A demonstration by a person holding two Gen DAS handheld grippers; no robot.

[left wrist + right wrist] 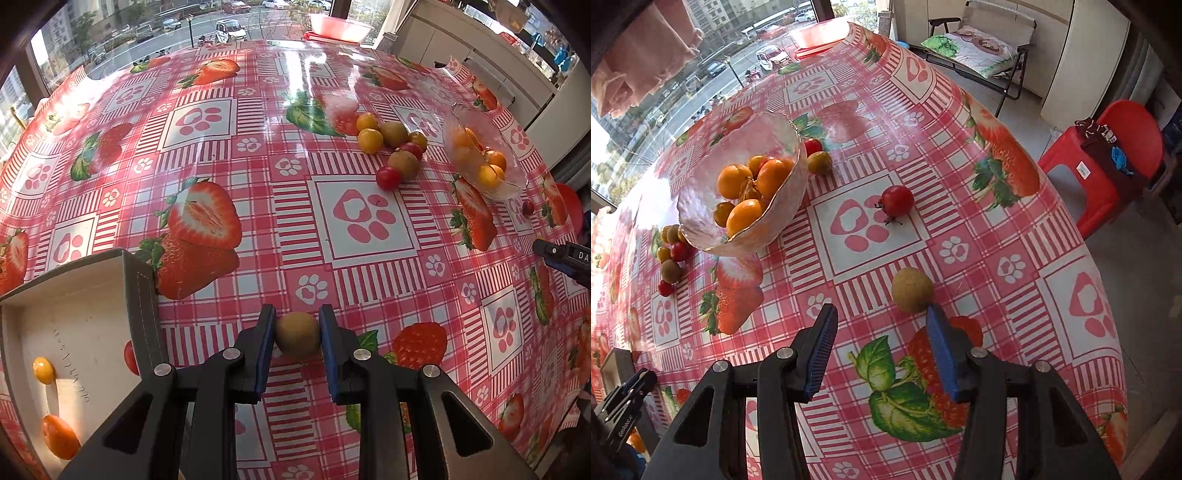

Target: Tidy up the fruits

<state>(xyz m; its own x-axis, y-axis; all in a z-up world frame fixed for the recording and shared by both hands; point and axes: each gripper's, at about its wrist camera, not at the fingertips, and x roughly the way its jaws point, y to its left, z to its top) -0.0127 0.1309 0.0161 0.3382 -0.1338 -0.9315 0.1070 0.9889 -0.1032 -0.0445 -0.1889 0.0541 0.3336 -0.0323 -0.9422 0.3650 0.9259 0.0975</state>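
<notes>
While left gripper (297, 325) clamps brown kiwi-like fruit (297, 334) above strawberry tablecloth (258, 229), beside white tray (85, 295), right gripper (882, 328) hangs wide-jawed, nothing held; second brown fruit (911, 290) just ahead, touching right finger tip; glass bowl (775, 206) holds oranges.

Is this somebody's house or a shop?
Probably a home, high up in an apartment: a strawberry-print tablecloth, a folding chair with a pillow and a window over a street with parked cars.
</notes>
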